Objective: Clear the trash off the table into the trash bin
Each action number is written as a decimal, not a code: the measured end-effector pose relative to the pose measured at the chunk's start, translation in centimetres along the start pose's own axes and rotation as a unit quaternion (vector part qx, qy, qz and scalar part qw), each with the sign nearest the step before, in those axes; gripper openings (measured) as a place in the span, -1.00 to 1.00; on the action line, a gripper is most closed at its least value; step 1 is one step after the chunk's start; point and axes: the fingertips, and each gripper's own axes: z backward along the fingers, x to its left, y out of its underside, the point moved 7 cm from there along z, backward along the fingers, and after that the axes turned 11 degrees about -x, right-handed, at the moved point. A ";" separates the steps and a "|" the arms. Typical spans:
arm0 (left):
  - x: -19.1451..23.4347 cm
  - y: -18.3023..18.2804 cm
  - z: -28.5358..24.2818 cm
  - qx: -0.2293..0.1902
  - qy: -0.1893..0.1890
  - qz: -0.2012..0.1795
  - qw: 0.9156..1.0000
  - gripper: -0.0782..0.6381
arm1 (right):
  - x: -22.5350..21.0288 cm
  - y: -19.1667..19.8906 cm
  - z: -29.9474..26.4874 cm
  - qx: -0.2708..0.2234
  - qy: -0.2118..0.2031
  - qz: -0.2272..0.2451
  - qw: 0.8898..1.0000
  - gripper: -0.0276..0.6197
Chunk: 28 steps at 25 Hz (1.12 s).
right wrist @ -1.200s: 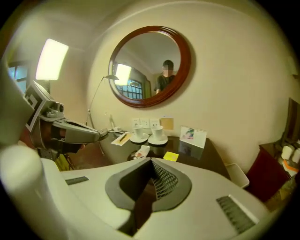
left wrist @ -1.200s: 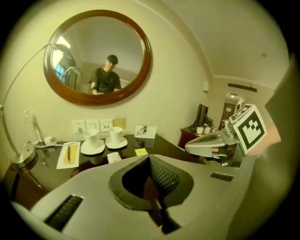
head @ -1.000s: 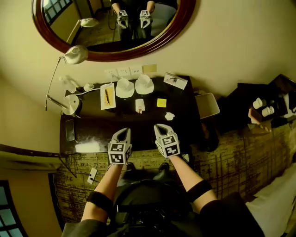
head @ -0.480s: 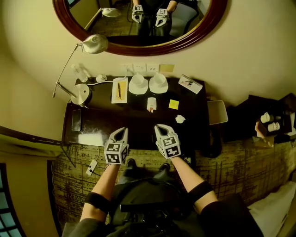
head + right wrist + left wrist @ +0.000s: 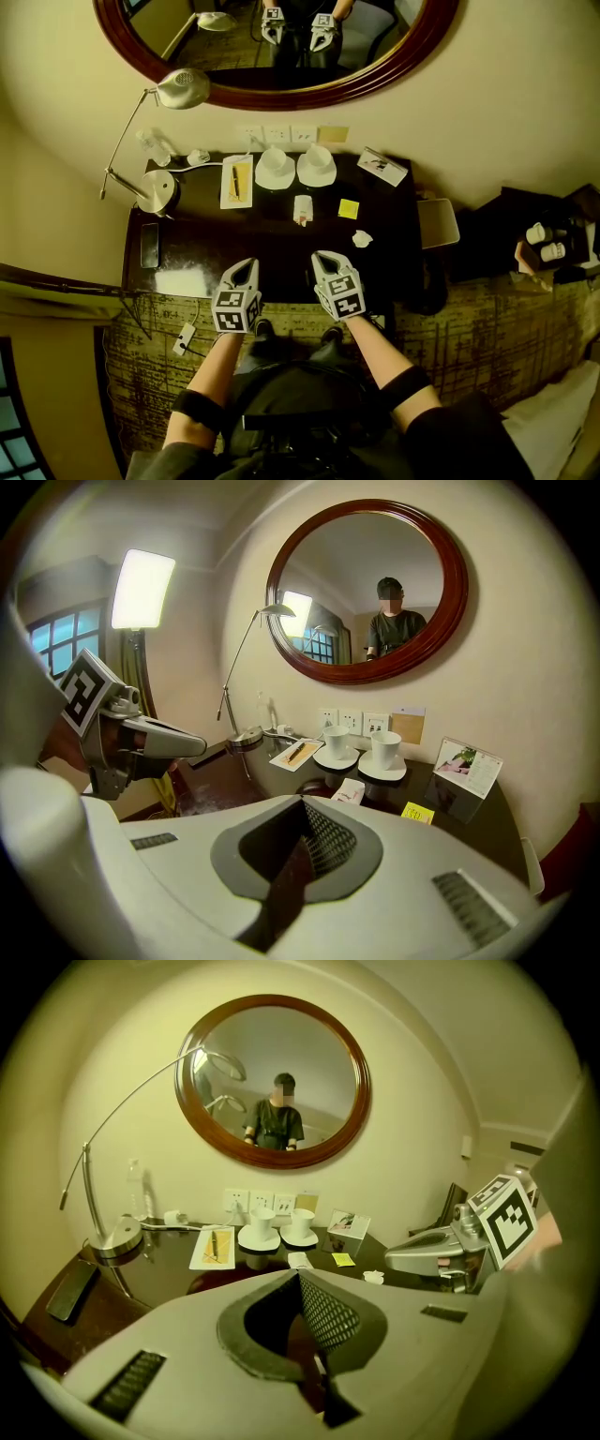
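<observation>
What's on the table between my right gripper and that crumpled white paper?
Nothing: in the head view, only bare dark tabletop separates the right gripper from the crumpled paper.

An oval mirror [image 5: 277,37] hangs above two white cups [image 5: 275,159] on saucers [image 5: 317,178], beside a notepad [image 5: 228,193] bearing a pen [image 5: 234,180]

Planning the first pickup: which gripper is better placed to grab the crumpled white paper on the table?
Right. The right gripper is nearer the crumpled paper, which lies on the right side of the table, by the bin. The left gripper would have to reach across. Both are shut.
</observation>
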 end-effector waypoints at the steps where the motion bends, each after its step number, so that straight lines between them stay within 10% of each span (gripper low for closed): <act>1: 0.0 0.1 -0.1 0.002 0.001 0.002 1.000 -0.78 | -0.1 0.0 -0.1 0.001 0.000 0.000 1.000 -0.91; 10: -0.8 0.8 -6.6 0.048 0.021 0.050 0.997 -0.41 | -1.4 1.0 -0.9 0.019 0.009 -0.010 1.000 -0.91; 22: -2.1 2.8 -22.5 0.164 0.044 0.034 0.985 0.31 | -5.0 3.4 -3.6 0.041 0.030 -0.030 0.998 -0.91; 28: -1.2 5.4 -27.9 0.212 0.023 0.017 0.977 0.34 | -5.8 4.5 -4.4 0.044 0.041 -0.046 0.997 -0.91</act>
